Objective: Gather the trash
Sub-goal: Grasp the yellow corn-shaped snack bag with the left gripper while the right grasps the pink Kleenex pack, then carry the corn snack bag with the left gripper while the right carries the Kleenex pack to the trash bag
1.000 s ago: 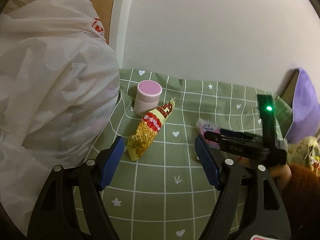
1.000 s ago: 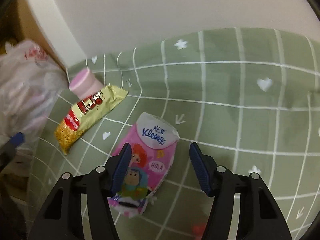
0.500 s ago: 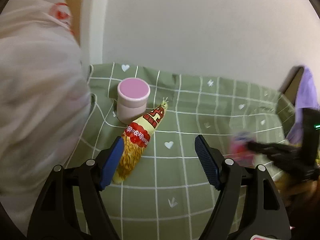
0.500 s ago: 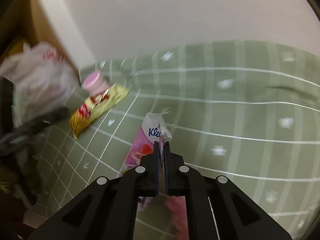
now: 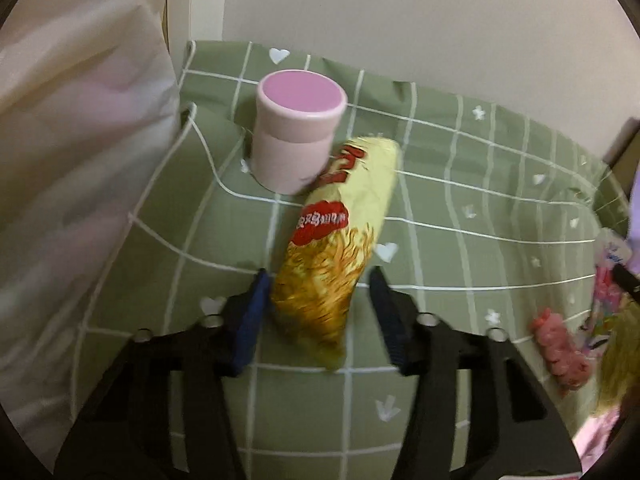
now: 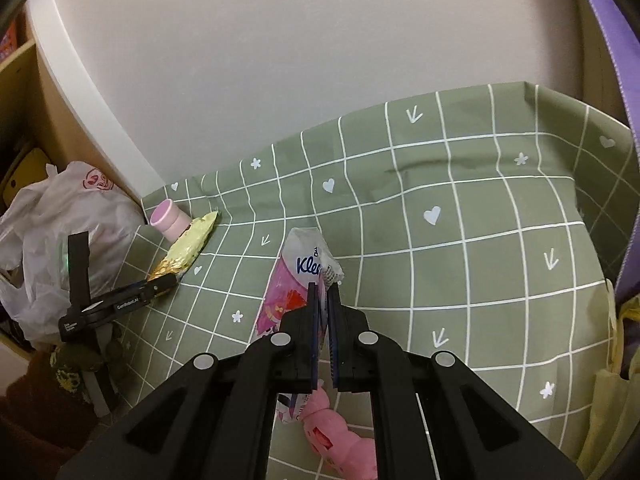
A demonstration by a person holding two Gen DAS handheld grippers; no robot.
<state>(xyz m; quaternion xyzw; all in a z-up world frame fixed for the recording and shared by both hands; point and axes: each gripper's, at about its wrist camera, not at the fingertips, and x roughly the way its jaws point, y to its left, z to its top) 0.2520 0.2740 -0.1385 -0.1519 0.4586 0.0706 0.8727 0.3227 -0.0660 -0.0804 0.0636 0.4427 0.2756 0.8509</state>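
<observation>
pink tissue packet (image 6: pixel 298 280) is already pinched in the closed right gripper (image 6: pixel 323 312), lifted off the green checked cloth (image 6: pixel 460 240). left gripper (image 5: pixel 316 312) has just been closing around the yellow snack wrapper (image 5: pixel 340 248), pads not yet pressing. white plastic bag (image 6: pixel 60 224) waits nearby; pink lidded jar (image 5: pixel 298 132) remains.

The yellow crinkled foil snack wrapper (image 5: pixel 340 248) looked glossy; the pink lidded tub (image 5: pixel 296 136) seemed matt plastic; the green gridded tablecloth (image 6: pixel 460 240) was smooth, faintly creased.
</observation>
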